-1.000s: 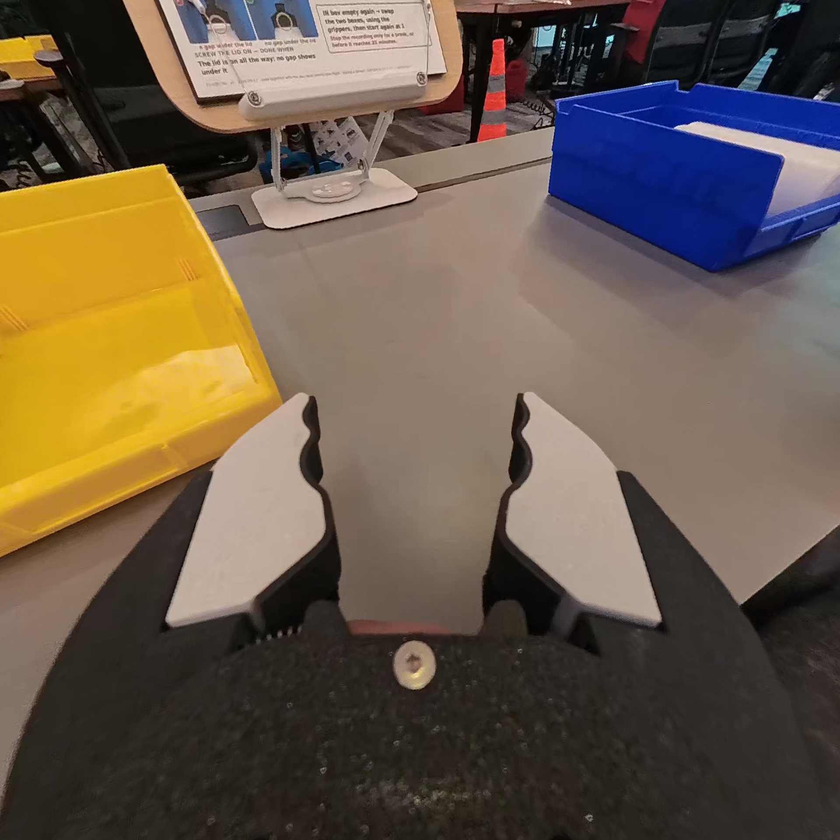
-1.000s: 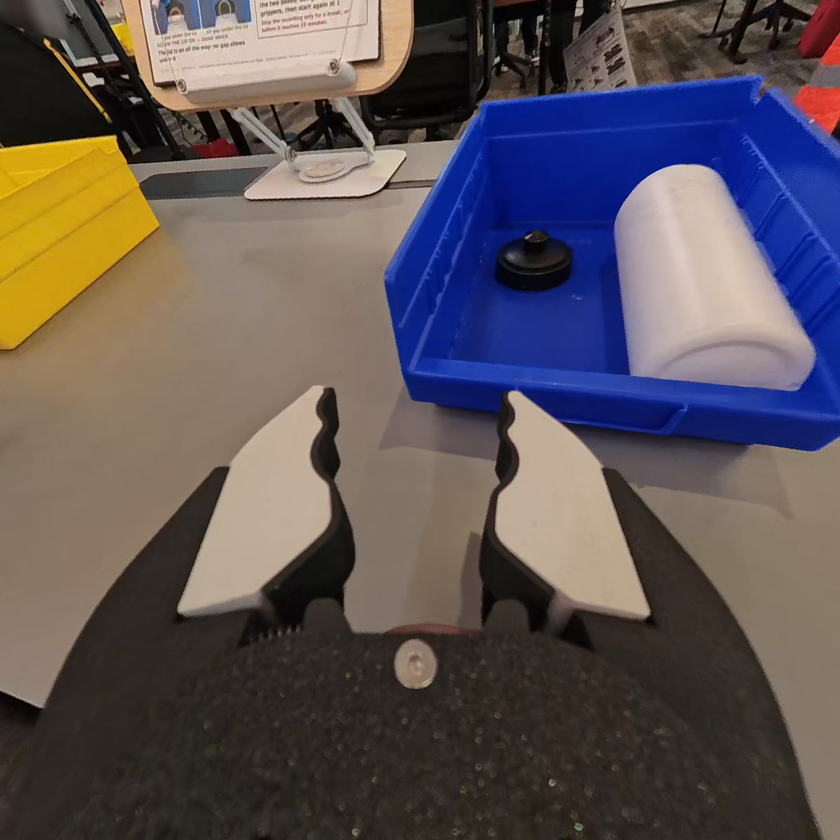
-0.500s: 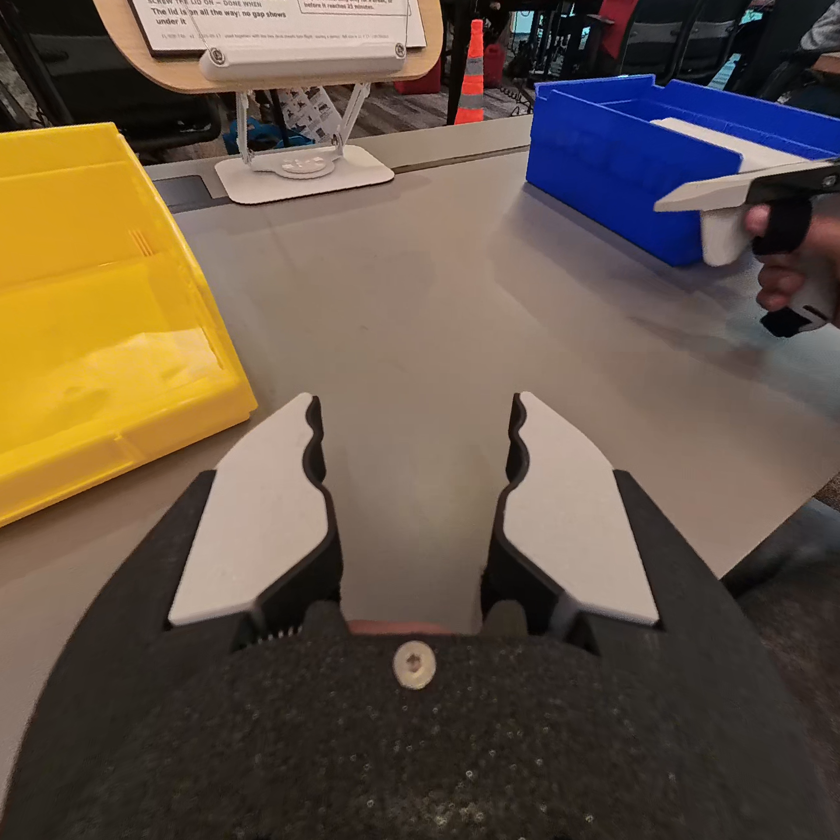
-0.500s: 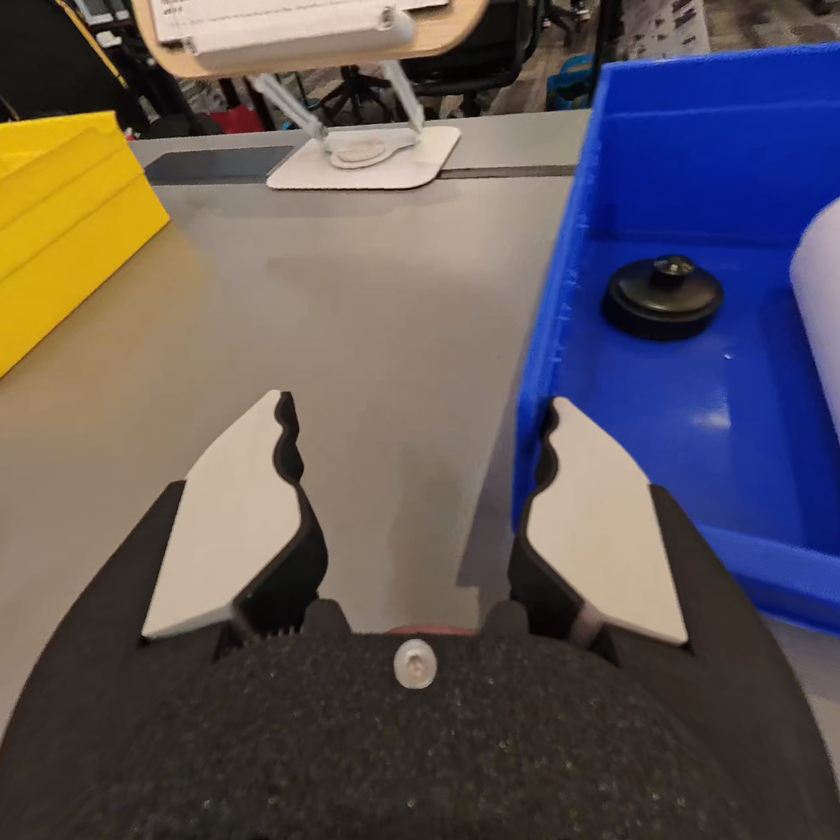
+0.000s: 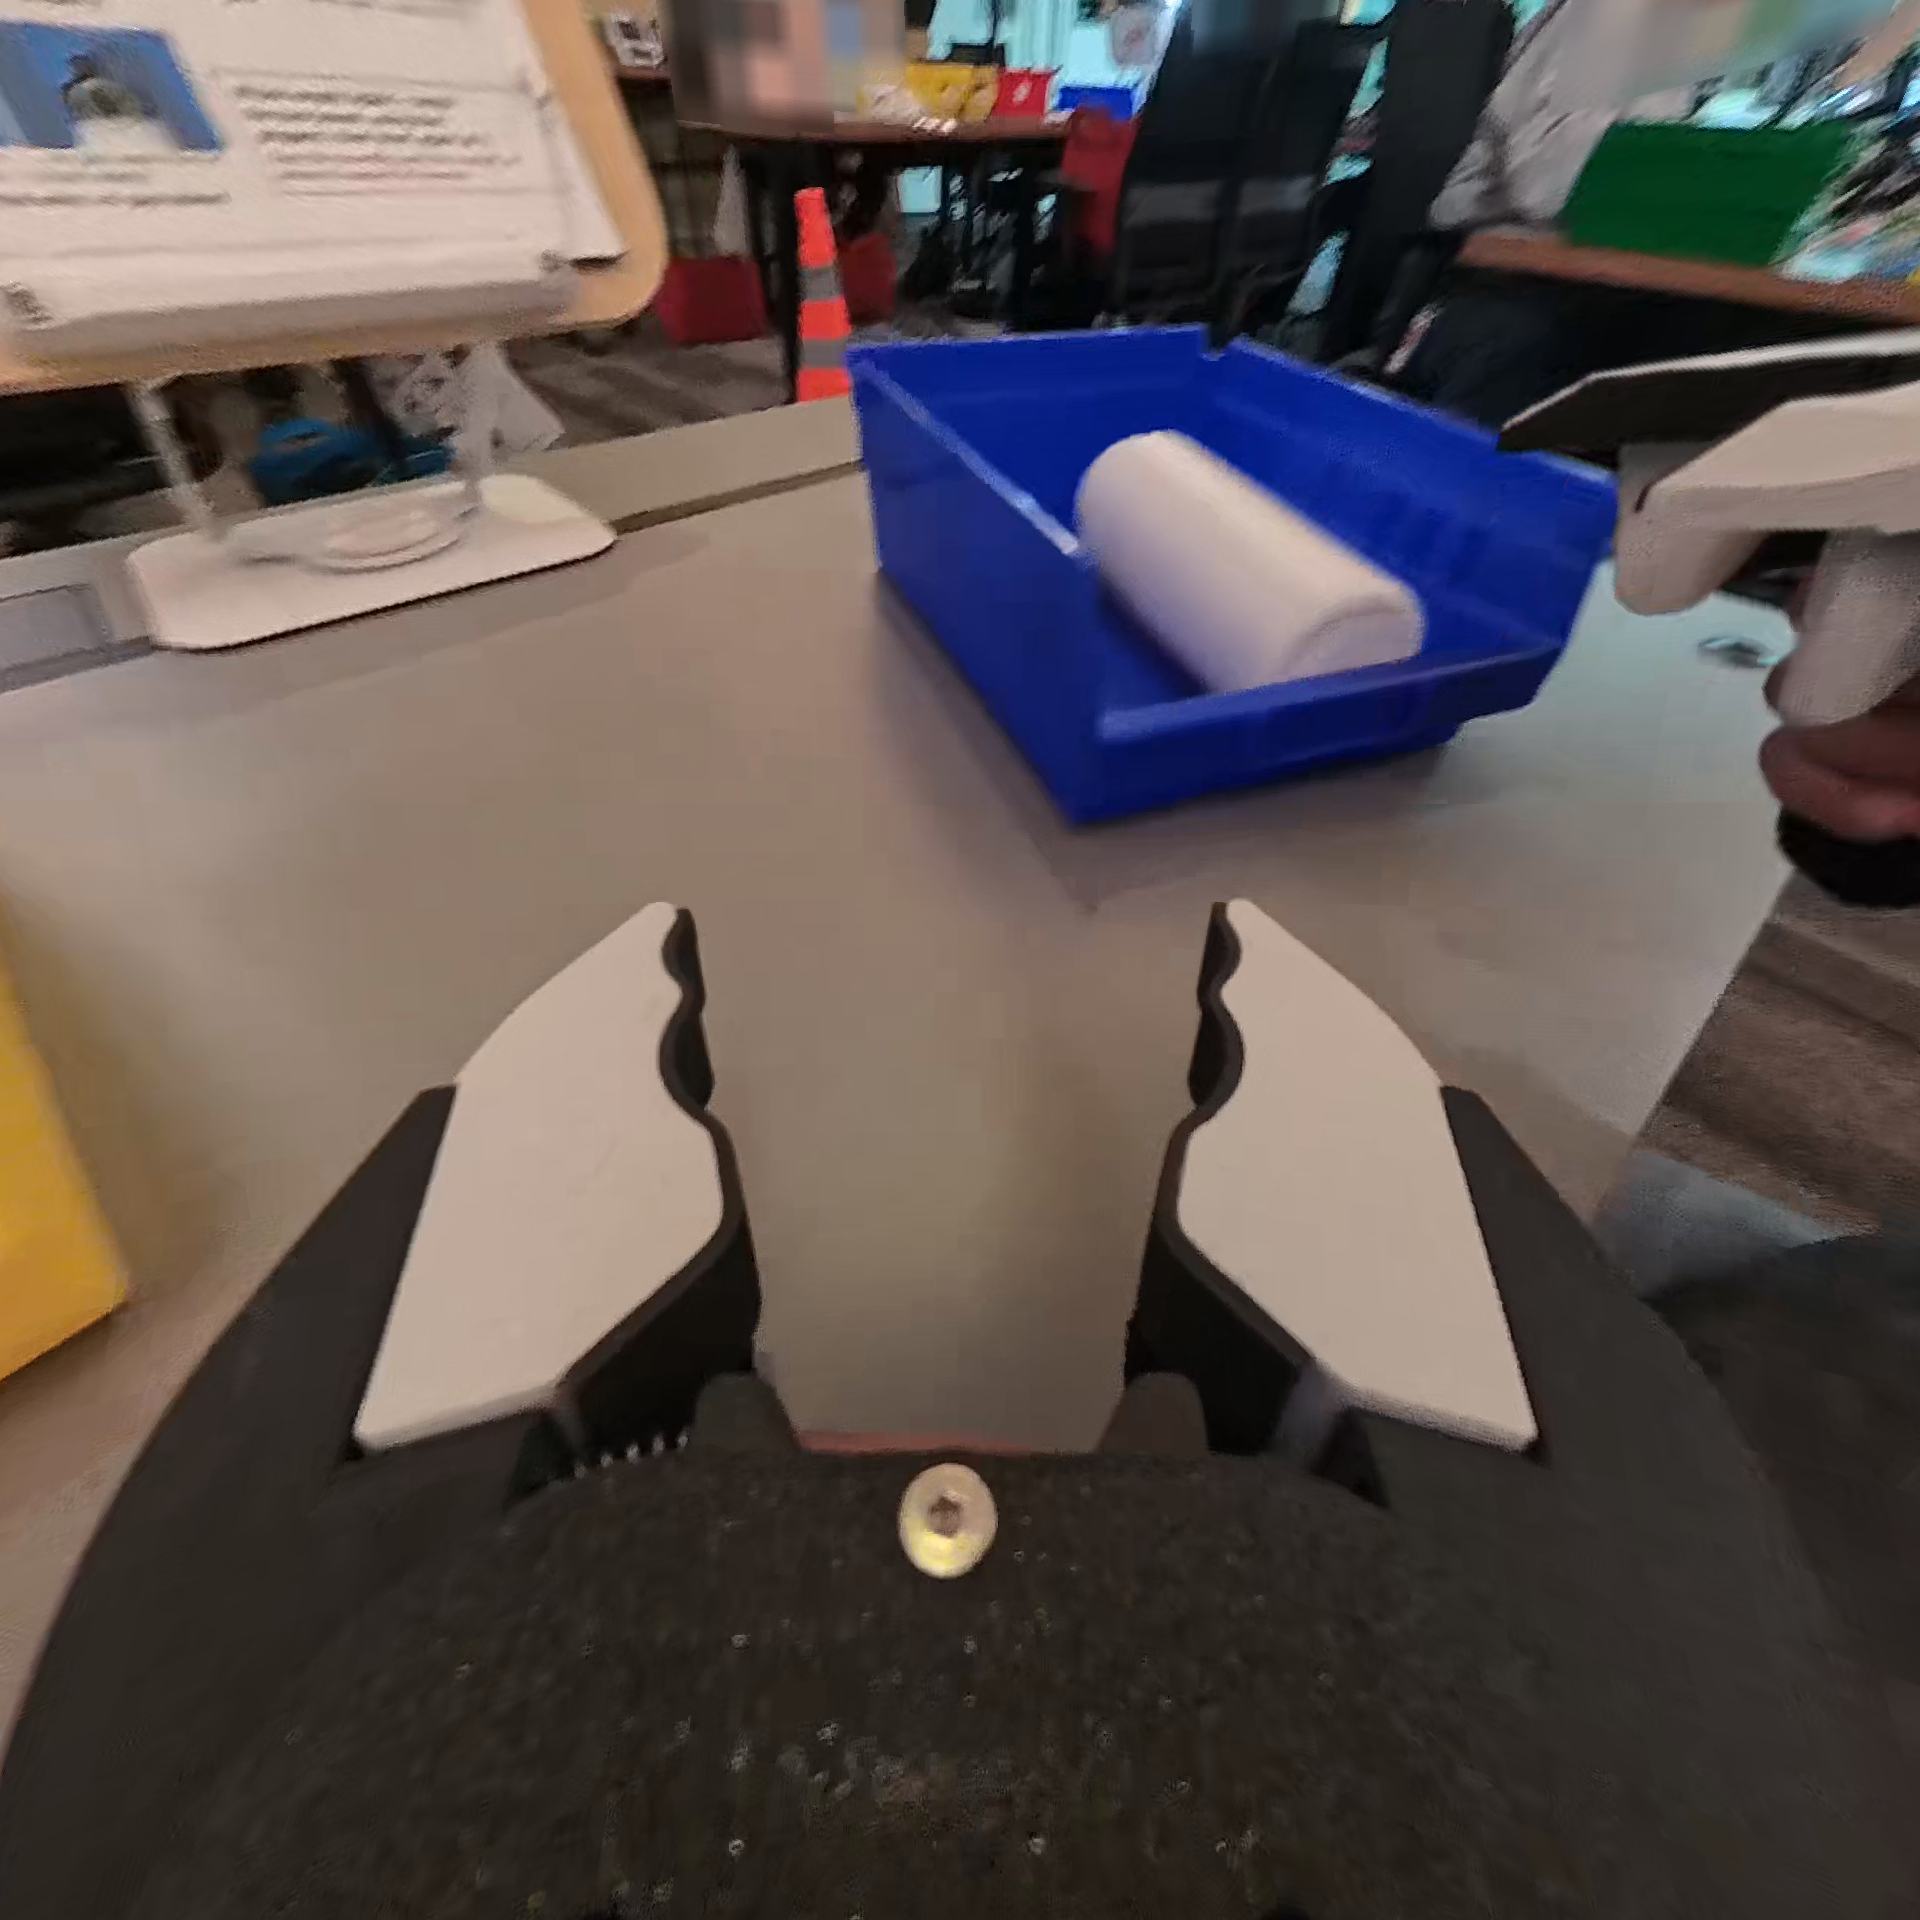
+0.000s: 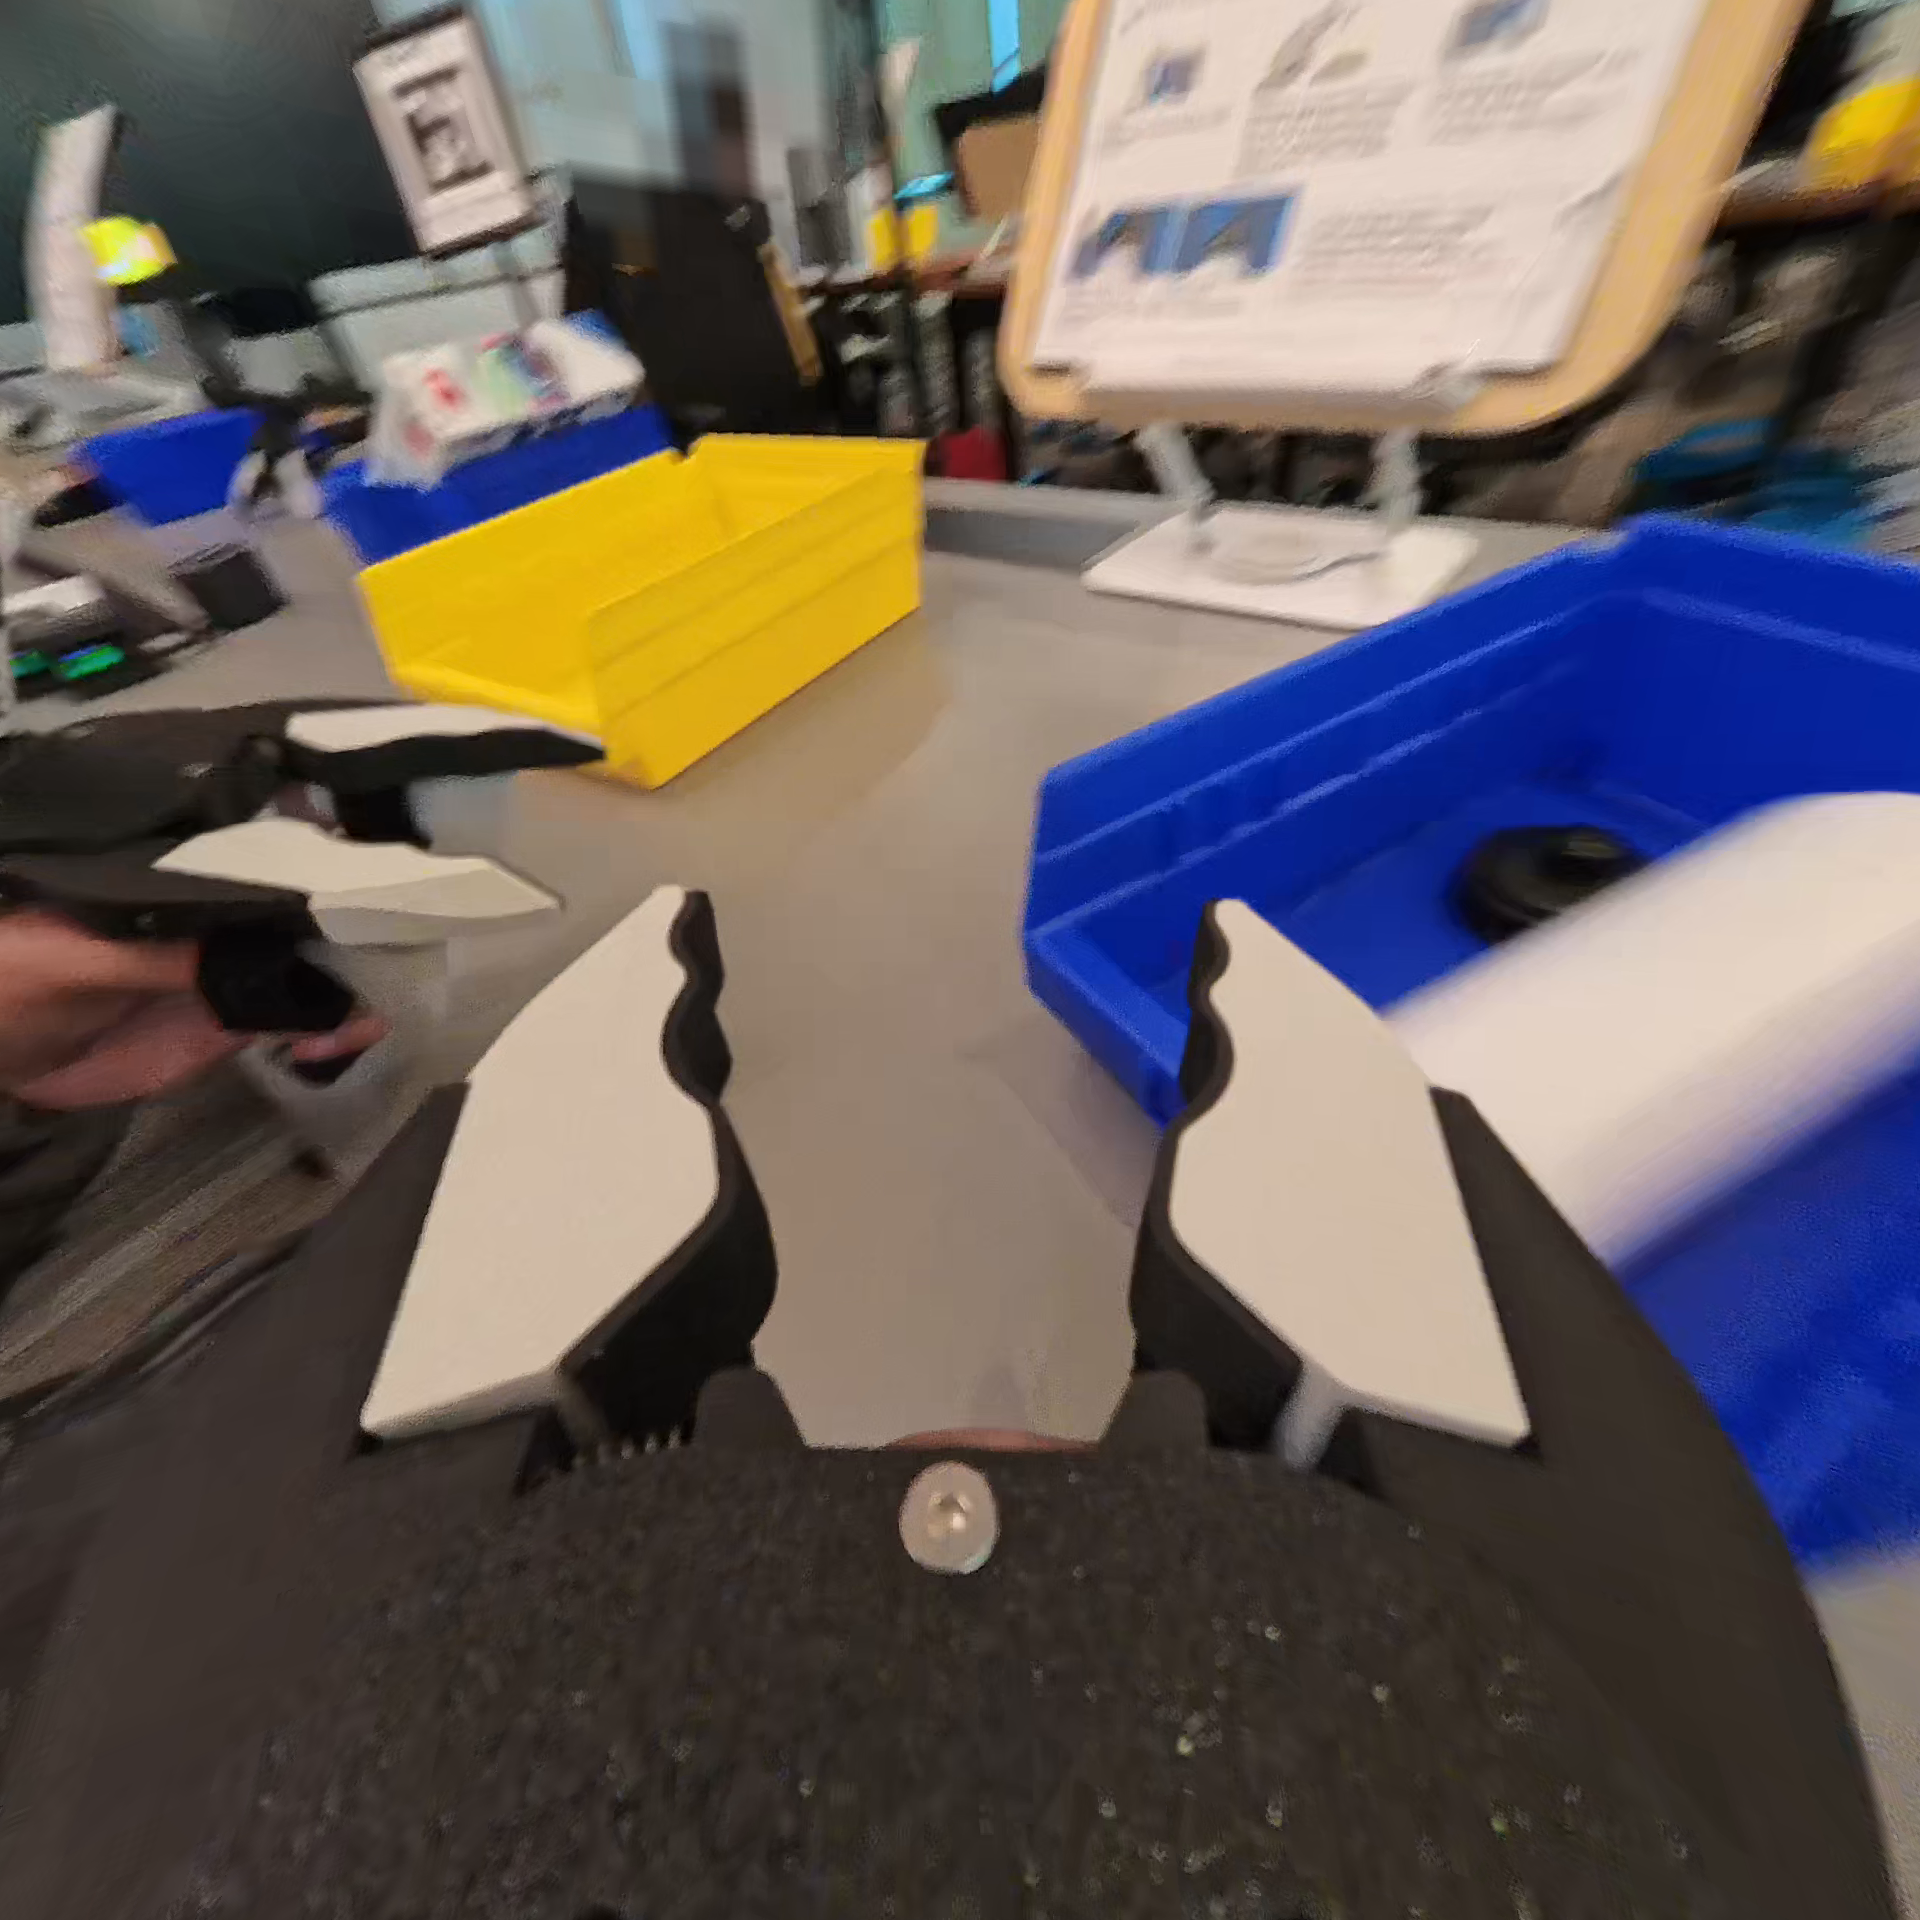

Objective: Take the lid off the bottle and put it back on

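A white bottle (image 5: 1242, 566) lies on its side in a blue bin (image 5: 997, 613) on the grey table. In the right wrist view the bottle (image 6: 1662, 1029) is close at the right, blurred, with the black lid (image 6: 1553, 873) behind it on the bin (image 6: 1299, 769) floor. My left gripper (image 5: 951, 966) is open and empty above the table, short of the bin. My right gripper (image 6: 945, 956) is open and empty, just left of the bin's near corner. The right gripper also shows at the right edge of the left wrist view (image 5: 1714, 457); the left gripper shows at the left of the right wrist view (image 6: 499, 810).
A yellow bin (image 6: 665, 613) stands on the table's left side, its edge in the left wrist view (image 5: 42, 1226). An instruction board on a white stand (image 5: 312, 540) is at the table's back. The table's near edge and the floor show at the right (image 5: 1787, 1049).
Both views have swung. The left gripper turned right toward the blue bin, so the bottle now shows. The right gripper turned left and pulled back; the left gripper has come into its view.
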`<state>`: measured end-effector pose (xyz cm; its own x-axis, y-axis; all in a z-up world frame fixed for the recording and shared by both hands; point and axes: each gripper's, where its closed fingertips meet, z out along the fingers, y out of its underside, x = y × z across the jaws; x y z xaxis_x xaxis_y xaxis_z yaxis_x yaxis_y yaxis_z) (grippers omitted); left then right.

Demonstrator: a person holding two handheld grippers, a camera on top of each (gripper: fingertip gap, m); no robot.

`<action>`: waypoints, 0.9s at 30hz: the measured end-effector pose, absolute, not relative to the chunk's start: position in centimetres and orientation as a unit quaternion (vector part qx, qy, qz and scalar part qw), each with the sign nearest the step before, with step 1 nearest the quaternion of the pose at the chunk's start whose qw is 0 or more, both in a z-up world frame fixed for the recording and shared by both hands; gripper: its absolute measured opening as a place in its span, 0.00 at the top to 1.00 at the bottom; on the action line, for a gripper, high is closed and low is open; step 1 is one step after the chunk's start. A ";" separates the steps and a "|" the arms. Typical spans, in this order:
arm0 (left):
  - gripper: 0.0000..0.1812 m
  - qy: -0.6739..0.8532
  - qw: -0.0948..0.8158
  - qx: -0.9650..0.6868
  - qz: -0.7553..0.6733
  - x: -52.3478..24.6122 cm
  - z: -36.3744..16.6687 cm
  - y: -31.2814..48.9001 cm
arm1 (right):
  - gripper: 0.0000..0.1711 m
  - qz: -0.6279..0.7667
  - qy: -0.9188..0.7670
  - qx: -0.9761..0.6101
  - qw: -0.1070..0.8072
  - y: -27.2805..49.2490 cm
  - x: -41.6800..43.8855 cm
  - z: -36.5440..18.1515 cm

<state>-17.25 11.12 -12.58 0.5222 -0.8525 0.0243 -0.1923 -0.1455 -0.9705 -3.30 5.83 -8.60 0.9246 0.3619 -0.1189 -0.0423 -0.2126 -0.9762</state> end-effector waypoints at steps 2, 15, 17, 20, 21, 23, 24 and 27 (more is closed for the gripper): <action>0.49 0.386 0.522 -0.685 -0.331 -14.4 -12.3 11.0 | 0.50 0.089 -0.037 -0.750 0.654 4.2 0.2 -7.7; 0.97 0.384 0.467 -0.754 -0.256 -3.4 -15.4 16.3 | 0.59 -0.053 0.182 -0.835 0.516 3.6 9.5 -17.2; 0.98 0.368 0.462 -0.768 -0.248 -4.3 -15.4 16.6 | 0.65 -0.057 0.181 -0.835 0.516 4.1 9.1 -17.3; 0.98 0.356 0.453 -0.776 -0.256 -5.7 -15.2 16.4 | 0.95 -0.094 0.191 -0.840 0.500 4.5 9.2 -17.4; 0.98 0.360 0.458 -0.773 -0.251 -6.3 -15.0 16.3 | 0.96 -0.106 0.185 -0.843 0.494 4.7 9.0 -17.3; 0.97 0.355 0.481 -0.767 -0.235 -8.1 -14.0 16.4 | 0.97 -0.116 0.175 -0.842 0.497 5.4 8.0 -16.4; 0.97 0.348 0.492 -0.764 -0.230 -9.1 -13.2 16.5 | 0.97 -0.110 0.175 -0.840 0.501 6.0 7.4 -16.0; 0.97 0.322 0.529 -0.758 -0.203 -12.6 -10.8 17.6 | 0.99 -0.107 0.155 -0.824 0.534 8.4 4.9 -14.1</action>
<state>-12.61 17.63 -10.77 0.7100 -0.7034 -0.0332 -0.2736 -0.2321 -0.9334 4.87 8.43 -14.07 0.9288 -0.3704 0.0112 -0.1416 -0.3826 -0.9130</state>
